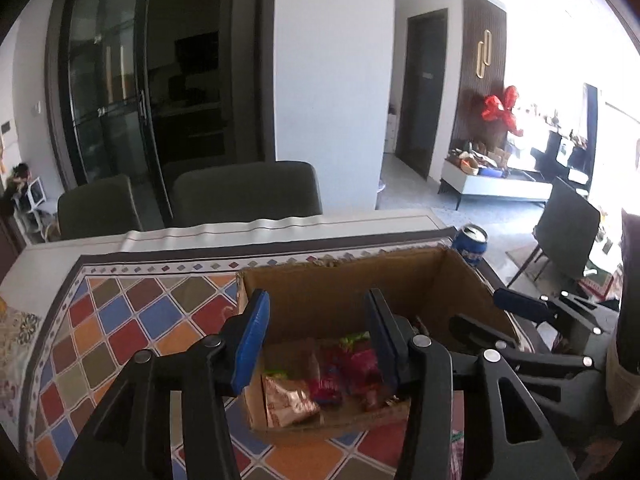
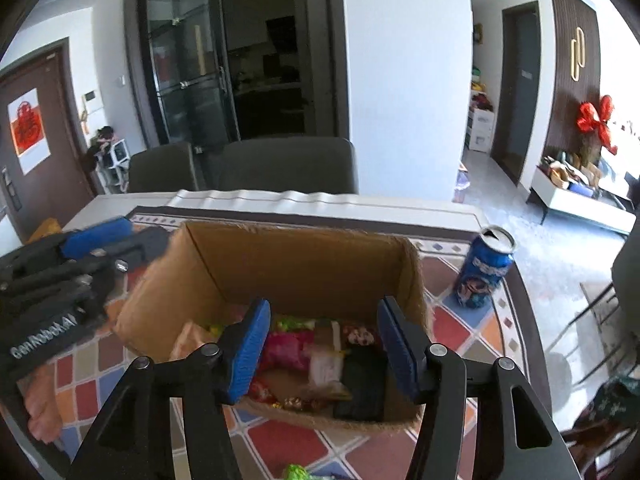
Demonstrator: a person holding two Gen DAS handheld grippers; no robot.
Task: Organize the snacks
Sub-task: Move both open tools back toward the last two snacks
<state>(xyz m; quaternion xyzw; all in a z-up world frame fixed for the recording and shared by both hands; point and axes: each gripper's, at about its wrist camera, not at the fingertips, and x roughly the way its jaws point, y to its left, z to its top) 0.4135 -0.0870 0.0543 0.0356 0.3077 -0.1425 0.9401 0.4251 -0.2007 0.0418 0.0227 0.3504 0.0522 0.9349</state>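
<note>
An open cardboard box point(image 1: 344, 280) point(image 2: 296, 264) stands on the patterned tablecloth and holds several wrapped snacks point(image 1: 320, 384) point(image 2: 320, 356), pink, red, silver and black. My left gripper point(image 1: 316, 340) is open and empty, hovering over the box's near left part. My right gripper point(image 2: 320, 344) is open and empty over the box's near edge. The right gripper also shows at the box's right side in the left wrist view point(image 1: 520, 308). The left gripper shows at the box's left in the right wrist view point(image 2: 100, 240).
A blue Pepsi can point(image 2: 484, 268) point(image 1: 470, 244) stands on the cloth right of the box. A green wrapped snack point(image 2: 296, 472) lies on the cloth at the near edge. Two grey chairs point(image 2: 288, 164) stand behind the table.
</note>
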